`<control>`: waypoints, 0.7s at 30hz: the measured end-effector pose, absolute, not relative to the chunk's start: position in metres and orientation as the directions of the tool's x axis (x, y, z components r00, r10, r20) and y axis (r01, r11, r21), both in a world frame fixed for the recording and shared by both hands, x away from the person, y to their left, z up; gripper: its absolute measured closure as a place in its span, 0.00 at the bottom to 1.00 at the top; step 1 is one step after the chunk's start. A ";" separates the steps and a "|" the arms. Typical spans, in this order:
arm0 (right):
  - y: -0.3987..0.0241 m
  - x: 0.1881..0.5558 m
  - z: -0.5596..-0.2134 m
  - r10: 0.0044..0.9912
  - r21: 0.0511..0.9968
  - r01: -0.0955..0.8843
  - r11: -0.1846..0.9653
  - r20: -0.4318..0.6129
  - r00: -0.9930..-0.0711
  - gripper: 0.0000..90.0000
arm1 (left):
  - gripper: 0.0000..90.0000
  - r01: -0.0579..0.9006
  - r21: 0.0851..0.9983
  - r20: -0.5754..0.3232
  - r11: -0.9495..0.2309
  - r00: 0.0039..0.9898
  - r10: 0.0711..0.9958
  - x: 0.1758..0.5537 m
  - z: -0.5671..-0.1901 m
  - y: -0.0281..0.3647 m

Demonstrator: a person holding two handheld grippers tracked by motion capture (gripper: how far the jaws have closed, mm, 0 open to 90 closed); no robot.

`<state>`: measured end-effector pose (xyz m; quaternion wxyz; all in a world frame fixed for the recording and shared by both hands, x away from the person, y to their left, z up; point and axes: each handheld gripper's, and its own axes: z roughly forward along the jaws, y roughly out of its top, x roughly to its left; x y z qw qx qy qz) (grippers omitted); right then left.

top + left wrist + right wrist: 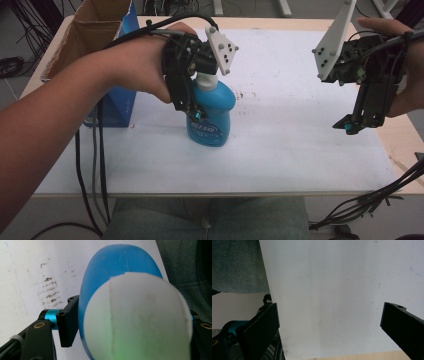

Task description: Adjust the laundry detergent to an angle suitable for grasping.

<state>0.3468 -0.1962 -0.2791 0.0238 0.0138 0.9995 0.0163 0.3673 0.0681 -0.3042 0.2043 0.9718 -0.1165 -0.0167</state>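
Note:
A blue bottle [212,112] with a white cap [207,80] stands upright on the white table sheet [280,155]. My left gripper [197,112] reaches down over it from above, its jaws straddling the bottle's body. In the left gripper view the white cap [140,320] looms close, with the blue bottle [112,262] behind it. One black pad [68,323] stands right beside the bottle's side and the other jaw is mostly hidden by the cap; I see no clear press. My right gripper [350,125] hangs open over bare sheet at the right, and nothing sits between my right gripper's [329,325] jaws.
An open cardboard box [87,30] and a blue carton [120,100] stand at the back left. Brown stains [245,95] mark the sheet just right of the bottle. Cables [370,200] trail off the front right edge.

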 end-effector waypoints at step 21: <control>-0.190 0.349 -0.276 0.011 0.033 0.009 0.999 -0.049 -0.999 0.01 | 0.19 -0.143 0.312 0.015 -0.939 0.989 -0.146 0.369 -0.278 0.088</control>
